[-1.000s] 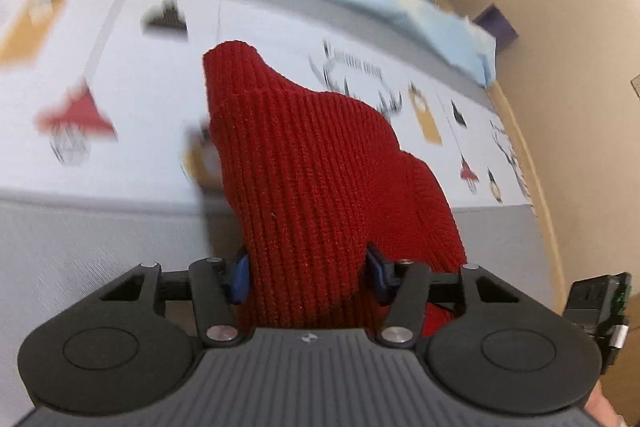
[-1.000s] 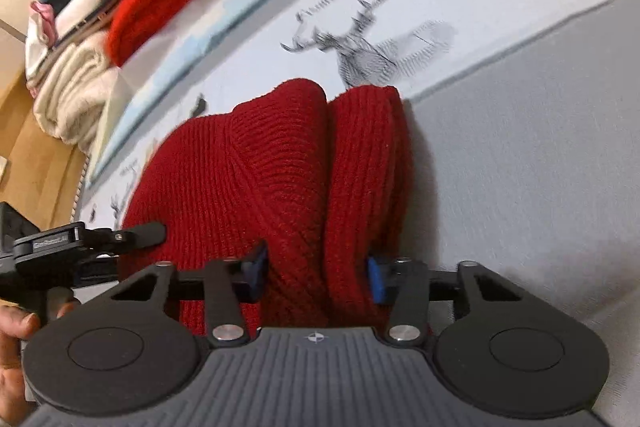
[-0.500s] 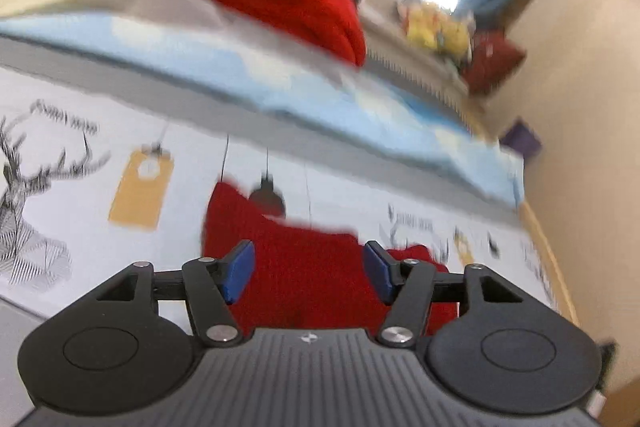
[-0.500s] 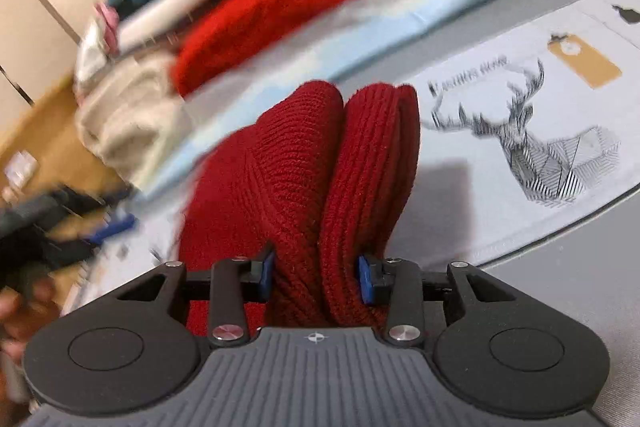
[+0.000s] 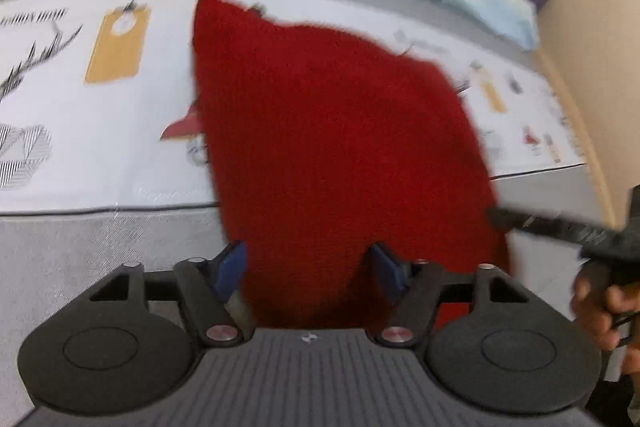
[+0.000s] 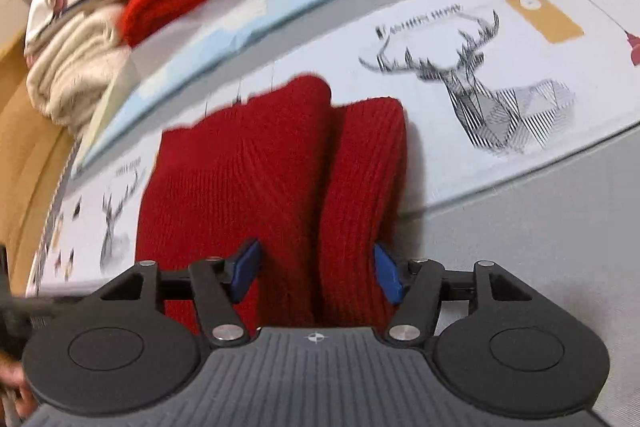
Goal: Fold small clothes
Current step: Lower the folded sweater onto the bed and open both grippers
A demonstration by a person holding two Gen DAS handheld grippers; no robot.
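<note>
Red ribbed knit garment (image 6: 276, 187) lies folded double on the deer-printed bedsheet (image 6: 500, 99), directly ahead between both just-opening, released claws, left claw (image 5: 306, 269) and right claw (image 6: 316, 273); fold looks laid, squaring and stacking likely remain.

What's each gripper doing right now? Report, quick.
Left gripper: open, just widened, red knit garment between.
Right gripper: open, just released, garment between.

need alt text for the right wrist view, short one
A folded red knitted garment lies on a bed cover printed with deer heads, between the open blue-tipped fingers of the right gripper, whose jaws have just been opening. A pile of folded clothes sits at the upper left.
</note>
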